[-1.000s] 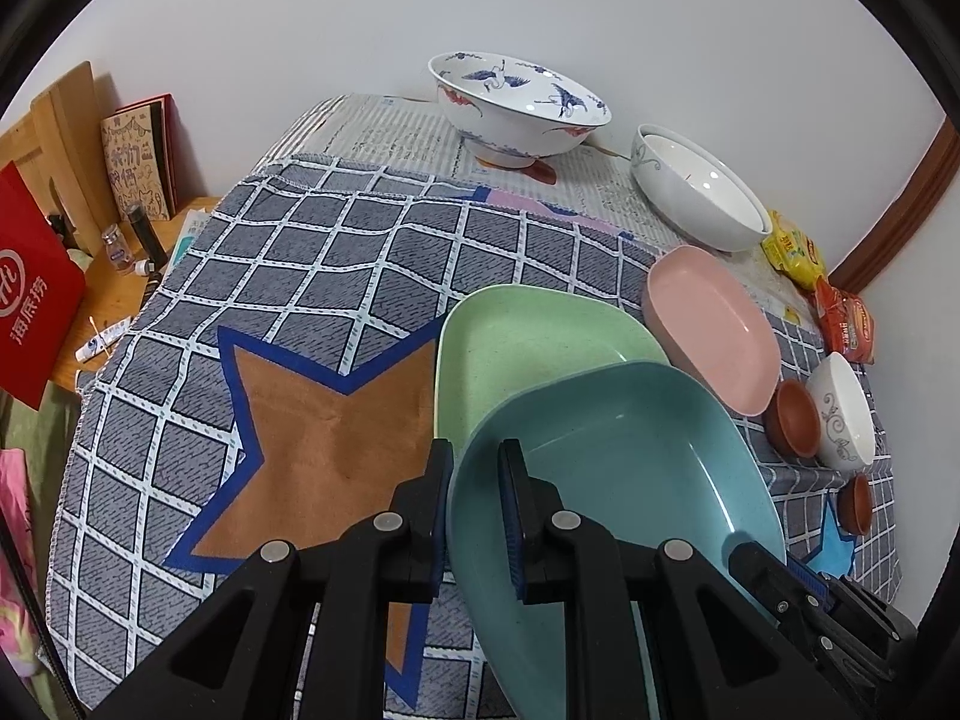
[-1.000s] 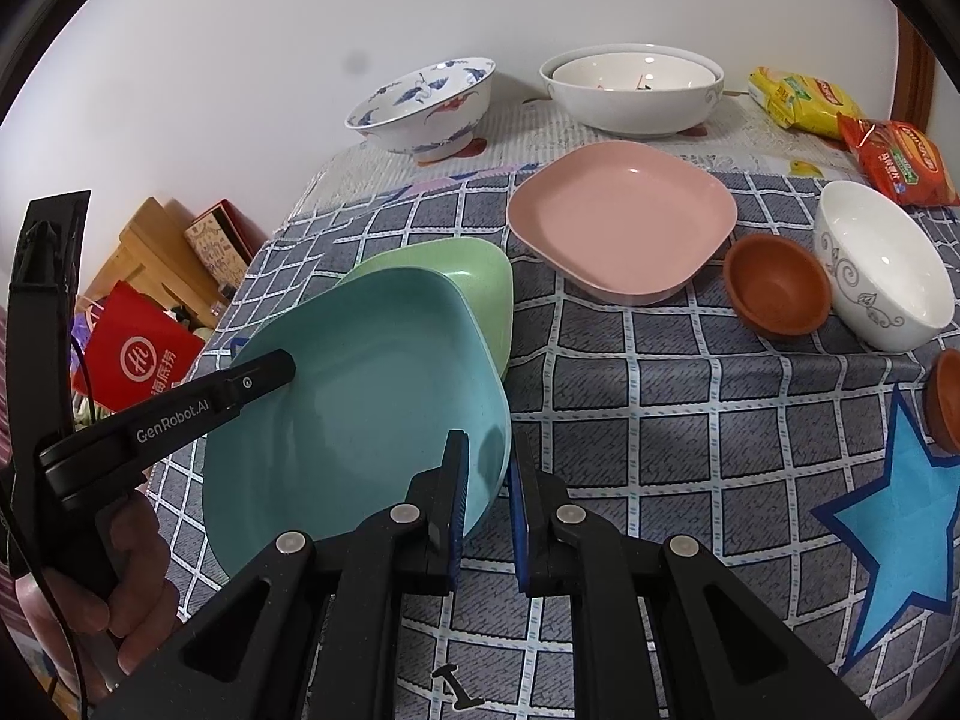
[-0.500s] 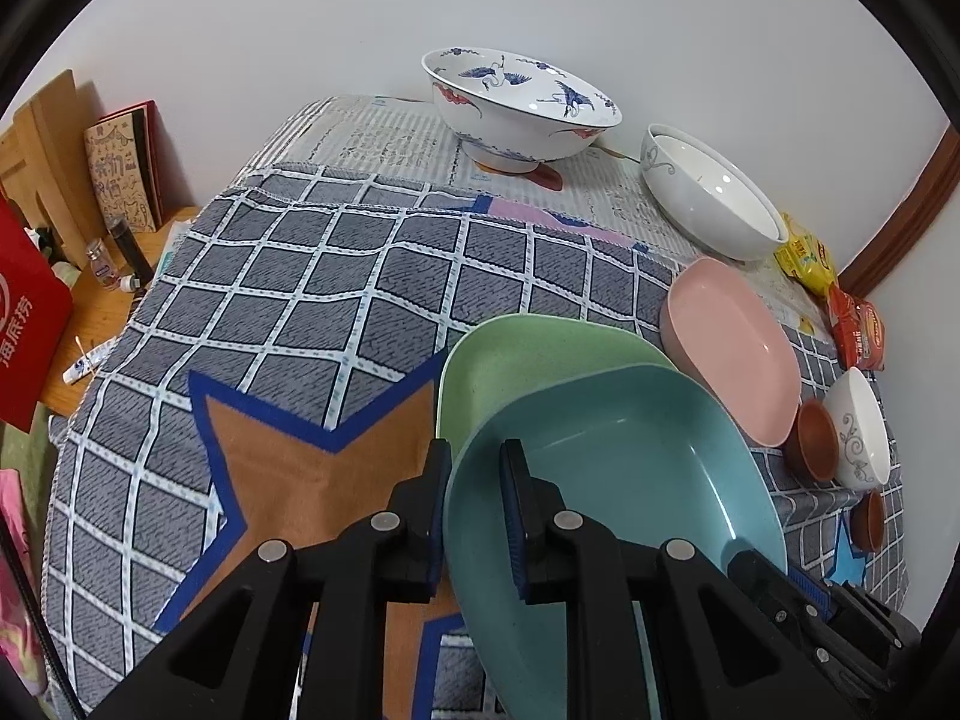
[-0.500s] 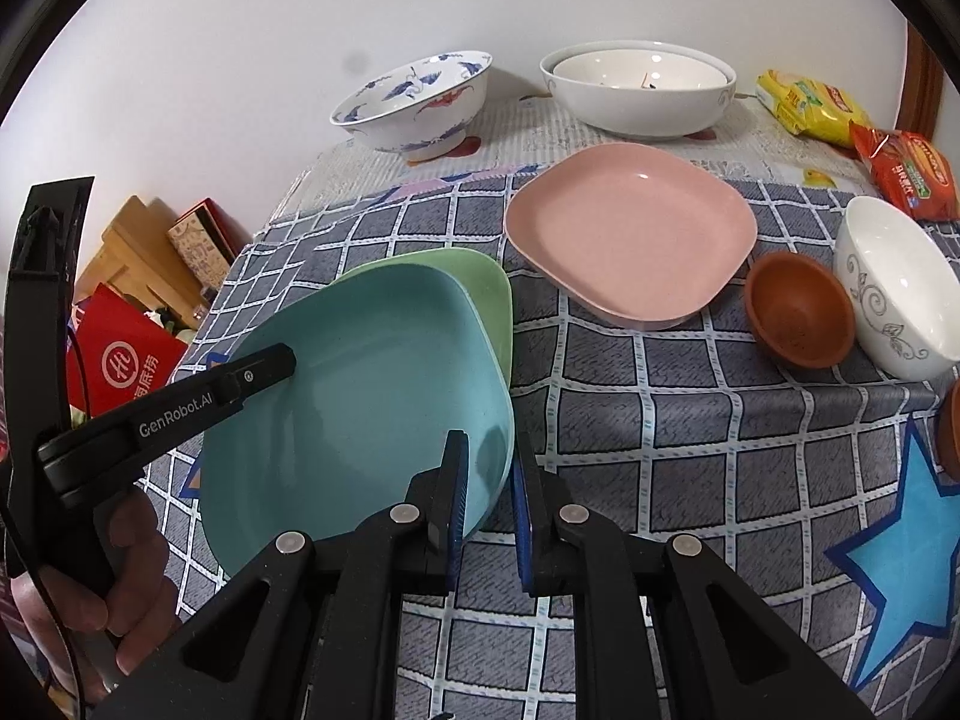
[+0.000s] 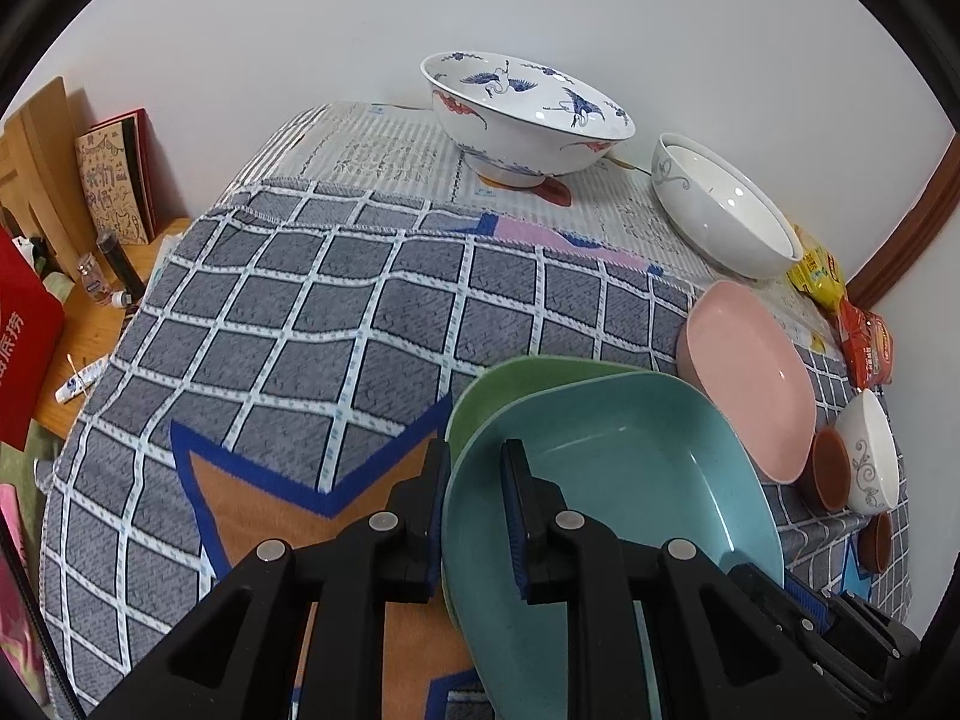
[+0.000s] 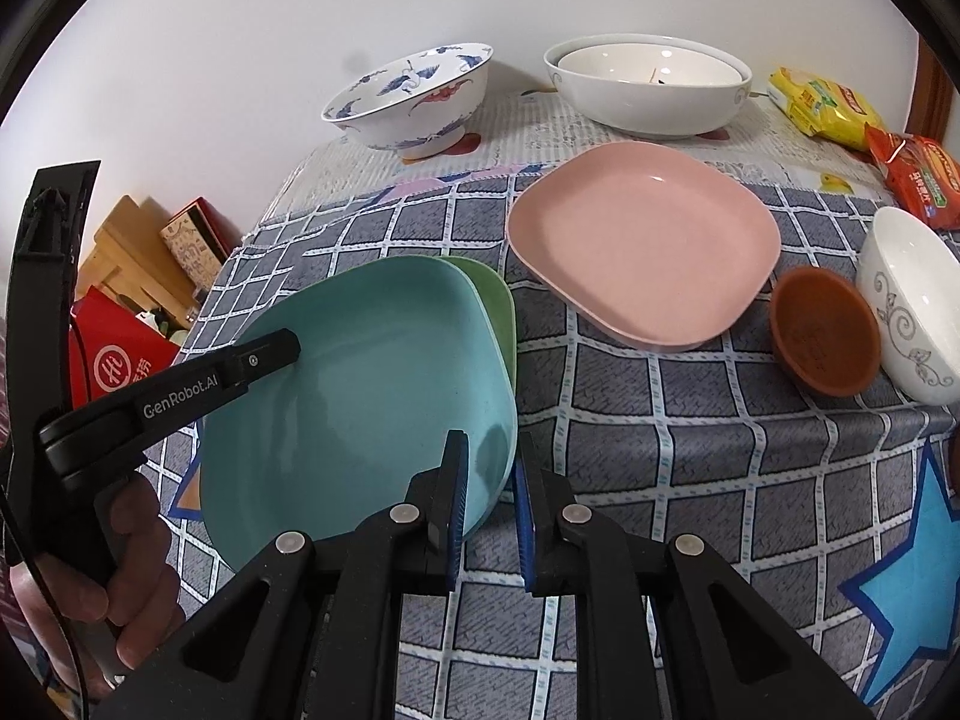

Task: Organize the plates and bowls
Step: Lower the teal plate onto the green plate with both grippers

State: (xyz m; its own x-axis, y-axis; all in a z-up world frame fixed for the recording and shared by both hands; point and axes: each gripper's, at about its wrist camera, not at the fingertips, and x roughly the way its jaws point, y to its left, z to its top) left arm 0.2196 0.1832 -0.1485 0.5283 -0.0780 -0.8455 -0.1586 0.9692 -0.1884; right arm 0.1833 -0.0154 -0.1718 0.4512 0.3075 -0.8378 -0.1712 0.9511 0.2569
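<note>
A pink plate (image 6: 645, 243) lies just beside the green plate (image 6: 501, 306), with a brown cup (image 6: 825, 330) and white bowl (image 6: 912, 306) nearer the cloth's edge. Both tongs — left gripper (image 5: 475, 510), right gripper (image 6: 489, 501) — clamp opposite rims of the teal plate (image 6: 372, 384), over the green one. Open checked cloth (image 5: 300, 324) lies leftward.

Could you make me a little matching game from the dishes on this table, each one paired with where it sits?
Things:
1. teal plate
2. pink plate
3. crane-painted bowl
4. brown dish

Places:
A. at the back of the table, on the newspaper by the wall
B. flat on the checked cloth, nothing on it
C. held at its rim by both grippers, over the green plate
D. leaning against the small white bowl

Pairs: 1-C, 2-B, 3-A, 4-D
</note>
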